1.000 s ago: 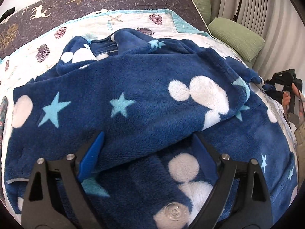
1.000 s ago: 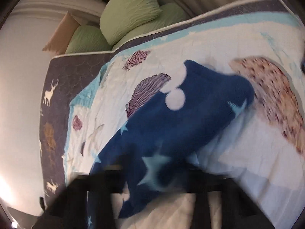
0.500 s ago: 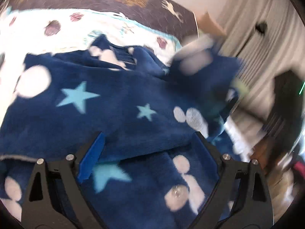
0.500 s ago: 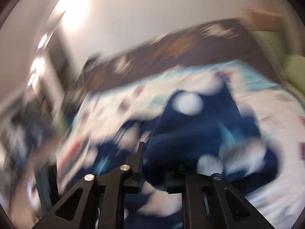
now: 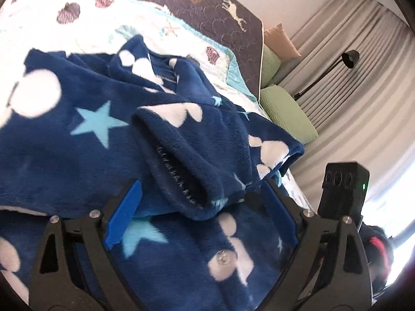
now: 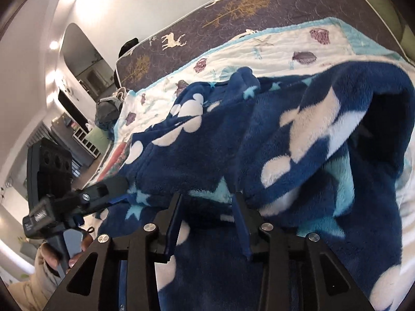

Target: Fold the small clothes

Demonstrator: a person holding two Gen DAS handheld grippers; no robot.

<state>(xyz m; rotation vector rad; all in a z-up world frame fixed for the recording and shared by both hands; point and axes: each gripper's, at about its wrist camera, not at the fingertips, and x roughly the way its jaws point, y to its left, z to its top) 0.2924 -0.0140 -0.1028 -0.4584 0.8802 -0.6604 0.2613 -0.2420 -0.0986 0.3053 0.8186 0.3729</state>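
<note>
A dark blue fleece garment [image 5: 77, 140] with light blue stars and white mouse-head shapes lies spread on the bed. One sleeve [image 5: 197, 150] is folded across its body, its cuff opening facing my left gripper [image 5: 202, 204]. That gripper hovers low over the fleece, wide open, with nothing pinched. In the right wrist view my right gripper [image 6: 207, 215] is opening. The folded sleeve [image 6: 324, 142] lies just ahead of its fingertips, with fleece below the gap and neither pad pressing on it. The left gripper [image 6: 114, 190] shows at the left there, held by a hand [image 6: 52, 256].
The garment rests on a white quilt [image 5: 109, 23] with shell prints, over a dark bedspread [image 5: 197, 2] with deer. Green pillows [image 5: 285, 114] lie at the head end, with a floor lamp [image 5: 347, 59] and curtains behind. Furniture and shelves [image 6: 85, 142] stand beyond the bed's far side.
The right gripper swung the sleeve over onto the garment's body and its jaws parted. The left gripper rolled and shifted sideways, staying open.
</note>
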